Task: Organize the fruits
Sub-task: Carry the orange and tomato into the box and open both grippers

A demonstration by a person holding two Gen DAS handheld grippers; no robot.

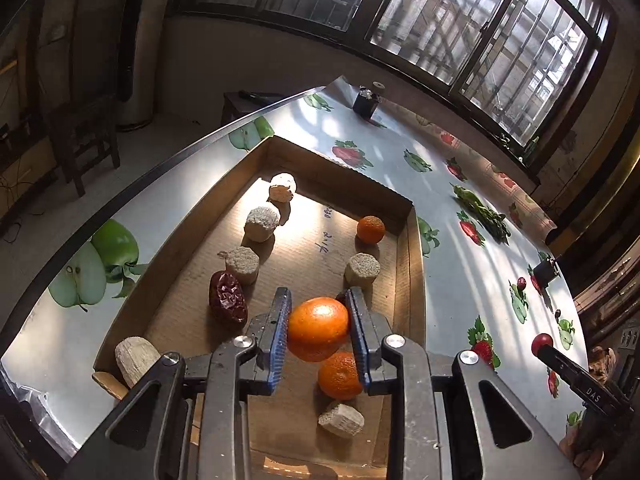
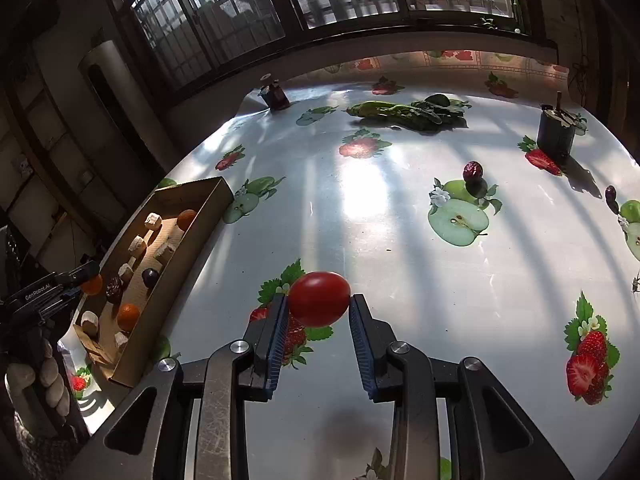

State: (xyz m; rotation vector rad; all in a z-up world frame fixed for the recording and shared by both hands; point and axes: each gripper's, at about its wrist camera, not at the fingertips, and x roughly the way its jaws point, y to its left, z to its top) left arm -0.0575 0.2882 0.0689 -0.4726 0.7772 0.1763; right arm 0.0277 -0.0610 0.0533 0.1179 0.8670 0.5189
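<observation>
My left gripper (image 1: 319, 312) is shut on an orange (image 1: 319, 321), held over the cardboard tray (image 1: 414, 272). In the tray lie two more oranges (image 1: 370, 229) (image 1: 340, 375), a red date (image 1: 227, 299) and several pale cork-like chunks (image 1: 262, 223). My right gripper (image 2: 319, 312) is shut on a red cherry tomato (image 2: 319, 298), held above the table to the right of the tray (image 2: 192, 236). It also shows in the left wrist view (image 1: 542, 343). A loose red date (image 2: 473, 171) and a dark fruit (image 2: 611, 194) lie on the table far right.
The table has a glossy fruit-print cloth (image 2: 380, 208). Green vegetables (image 2: 408, 112) lie at the back. A dark cup (image 2: 555, 130) stands at the back right, a small dark bottle (image 2: 275, 96) at the back left. Windows line the far wall.
</observation>
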